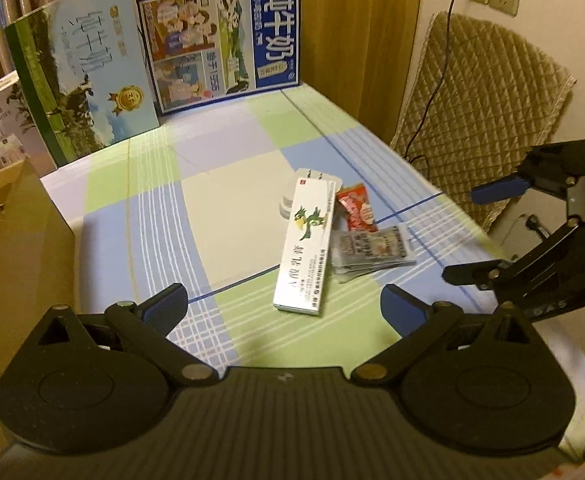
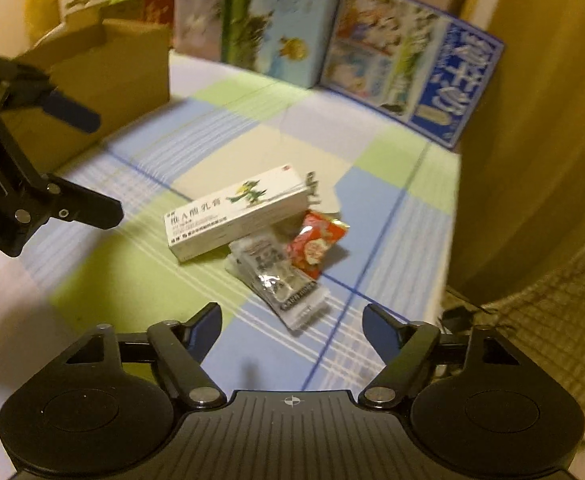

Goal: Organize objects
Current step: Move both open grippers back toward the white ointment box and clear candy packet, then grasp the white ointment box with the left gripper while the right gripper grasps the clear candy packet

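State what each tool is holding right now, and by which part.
Nothing is held. The left tool and right tool are both open and empty above the tablecloth; the white box and packets lie untouched.

The blue-framed milk carton (image 1: 222,38) at the back of the table carries large white characters 纯牛奶, standing sideways on its blue band. The green and pale blue carton (image 1: 82,80) beside it shows the same characters, faintly. The long white box (image 2: 238,213) with a green bird reads 维A酸乳膏. The left gripper (image 2: 92,168) body shows "ot.AI".
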The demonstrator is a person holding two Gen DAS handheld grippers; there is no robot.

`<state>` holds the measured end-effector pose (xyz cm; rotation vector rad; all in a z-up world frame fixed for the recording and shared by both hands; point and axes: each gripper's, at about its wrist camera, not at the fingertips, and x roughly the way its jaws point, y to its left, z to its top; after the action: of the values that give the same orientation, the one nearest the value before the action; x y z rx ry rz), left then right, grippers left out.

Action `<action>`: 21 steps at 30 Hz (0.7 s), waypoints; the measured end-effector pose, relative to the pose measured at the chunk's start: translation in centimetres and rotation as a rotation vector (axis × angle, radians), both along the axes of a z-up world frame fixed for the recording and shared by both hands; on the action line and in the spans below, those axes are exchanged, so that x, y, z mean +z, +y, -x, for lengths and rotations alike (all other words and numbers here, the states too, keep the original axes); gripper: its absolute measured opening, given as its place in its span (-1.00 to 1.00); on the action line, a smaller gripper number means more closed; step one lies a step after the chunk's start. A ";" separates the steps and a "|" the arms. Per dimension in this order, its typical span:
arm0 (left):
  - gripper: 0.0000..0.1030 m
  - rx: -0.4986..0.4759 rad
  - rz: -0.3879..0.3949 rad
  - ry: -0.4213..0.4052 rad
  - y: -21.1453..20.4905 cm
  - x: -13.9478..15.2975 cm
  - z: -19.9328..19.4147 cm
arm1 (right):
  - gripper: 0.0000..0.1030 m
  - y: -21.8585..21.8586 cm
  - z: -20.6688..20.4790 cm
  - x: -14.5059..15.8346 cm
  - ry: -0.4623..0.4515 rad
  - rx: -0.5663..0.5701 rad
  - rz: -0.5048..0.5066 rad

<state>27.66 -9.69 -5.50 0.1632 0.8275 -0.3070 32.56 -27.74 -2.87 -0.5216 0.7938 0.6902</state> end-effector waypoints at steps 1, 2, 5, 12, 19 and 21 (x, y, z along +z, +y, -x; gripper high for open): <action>0.92 -0.005 -0.005 0.004 -0.1 -0.5 -0.4 | 0.32 0.3 -0.5 -0.6 0.001 0.009 0.011; 0.90 -0.010 -0.009 0.006 -0.1 -0.9 -0.7 | 0.26 0.6 -1.1 -1.0 0.002 0.018 0.021; 0.71 -0.031 -0.035 0.020 -0.4 -2.2 -1.8 | 0.20 1.6 -2.4 -2.2 0.001 0.037 0.032; 0.55 -0.089 -0.042 0.054 -0.7 -4.5 -3.7 | 0.16 3.5 -4.4 -4.1 0.024 0.071 0.078; 0.38 -0.153 -0.025 0.068 -1.8 -5.2 -5.4 | -0.25 3.2 -3.3 -4.6 0.067 -0.001 0.058; 0.21 -0.157 -0.026 0.077 -2.1 -5.7 -5.8 | -0.27 2.8 -2.4 -4.6 0.093 -0.037 0.043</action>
<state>33.47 -11.76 -11.17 0.2430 0.8970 -0.4526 34.96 -24.98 -7.44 -0.5157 0.9048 0.6684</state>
